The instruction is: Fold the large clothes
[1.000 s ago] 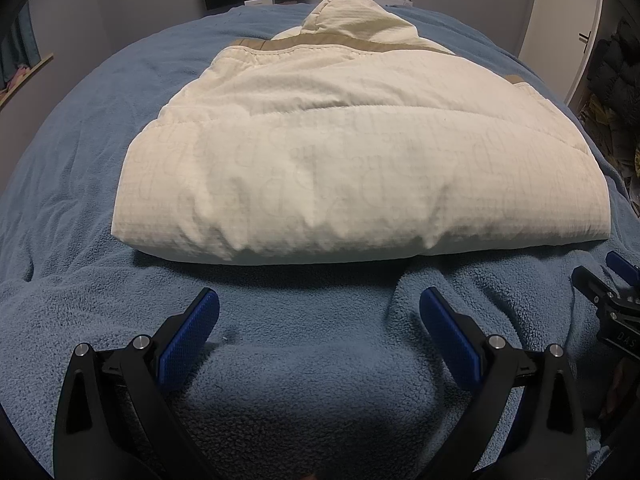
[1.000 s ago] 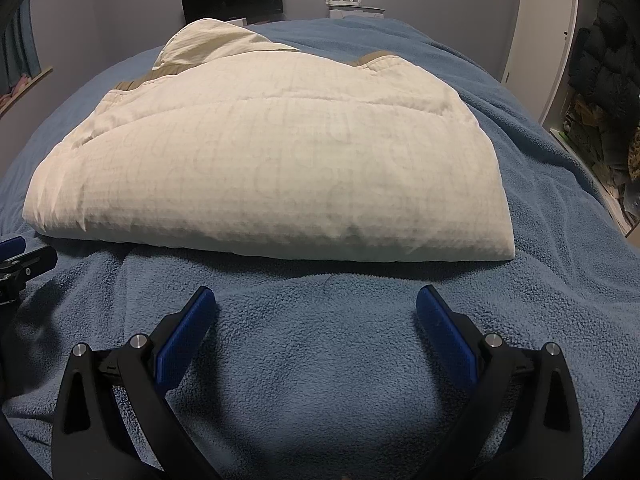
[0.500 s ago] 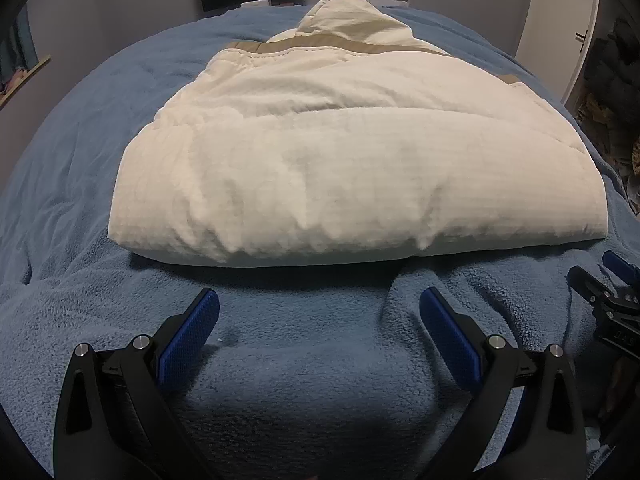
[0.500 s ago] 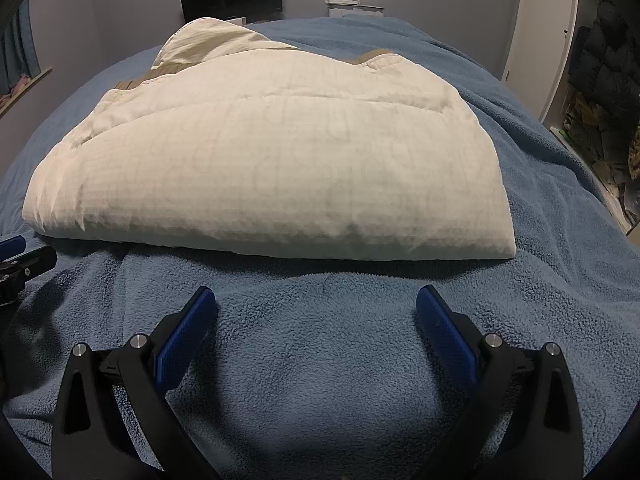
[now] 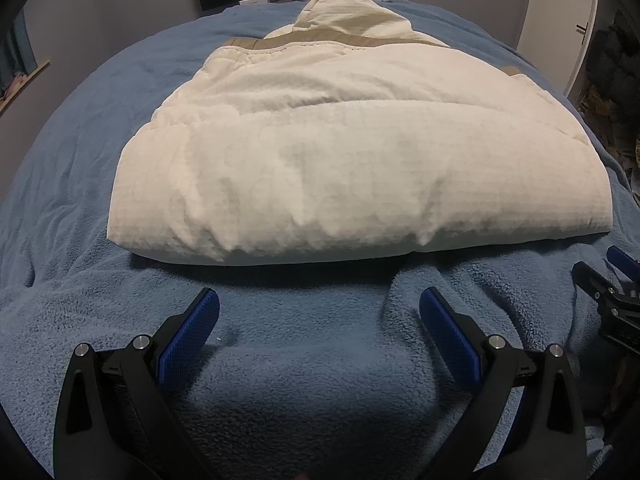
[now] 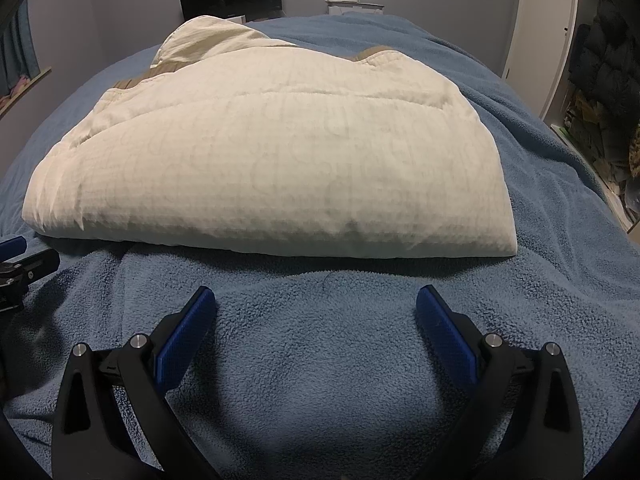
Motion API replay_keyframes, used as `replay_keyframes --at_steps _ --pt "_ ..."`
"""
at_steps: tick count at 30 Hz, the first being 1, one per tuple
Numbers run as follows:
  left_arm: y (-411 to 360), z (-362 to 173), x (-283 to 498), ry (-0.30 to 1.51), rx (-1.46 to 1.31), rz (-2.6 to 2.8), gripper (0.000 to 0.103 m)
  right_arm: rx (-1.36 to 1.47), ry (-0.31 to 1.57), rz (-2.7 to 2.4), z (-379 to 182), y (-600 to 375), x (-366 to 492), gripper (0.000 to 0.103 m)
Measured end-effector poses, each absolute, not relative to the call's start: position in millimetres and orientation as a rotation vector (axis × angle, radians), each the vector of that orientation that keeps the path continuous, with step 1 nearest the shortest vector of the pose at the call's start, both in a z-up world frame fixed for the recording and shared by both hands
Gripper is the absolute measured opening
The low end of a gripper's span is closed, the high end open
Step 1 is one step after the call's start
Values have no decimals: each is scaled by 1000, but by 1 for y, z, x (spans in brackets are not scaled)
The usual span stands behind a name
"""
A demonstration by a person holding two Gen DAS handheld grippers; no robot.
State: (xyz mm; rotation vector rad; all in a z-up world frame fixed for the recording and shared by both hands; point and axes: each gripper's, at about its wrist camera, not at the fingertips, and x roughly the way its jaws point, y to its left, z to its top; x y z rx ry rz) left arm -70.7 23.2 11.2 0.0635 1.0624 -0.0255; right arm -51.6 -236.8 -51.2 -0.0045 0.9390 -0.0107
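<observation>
Hovering low over the blue fleece blanket (image 5: 100, 200) on the bed, I hold my left gripper (image 5: 320, 312) and my right gripper (image 6: 316, 312) with jaws wide apart and nothing between them. The cream padded jacket (image 5: 340, 168) lies folded in a thick bundle just ahead, its hood (image 5: 344, 12) at the far end and its near folded edge resting on the blanket, apart from both grippers. Over the last second almost nothing has shifted: the jacket only sits slightly nearer and larger in the left view, while the right view looks the same. I read that as a slow creep toward the near edge, so either one more fold is coming, or the bundle is finished.
</observation>
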Motion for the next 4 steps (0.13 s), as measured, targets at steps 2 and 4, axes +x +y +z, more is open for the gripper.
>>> replay_keyframes --at_steps 2,4 --pt "23 11 -71 1063 63 -26 97 -5 939 -10 -51 -237 -51 95" --pt "23 11 -71 1064 64 -26 97 -5 939 -11 -51 -237 -51 95"
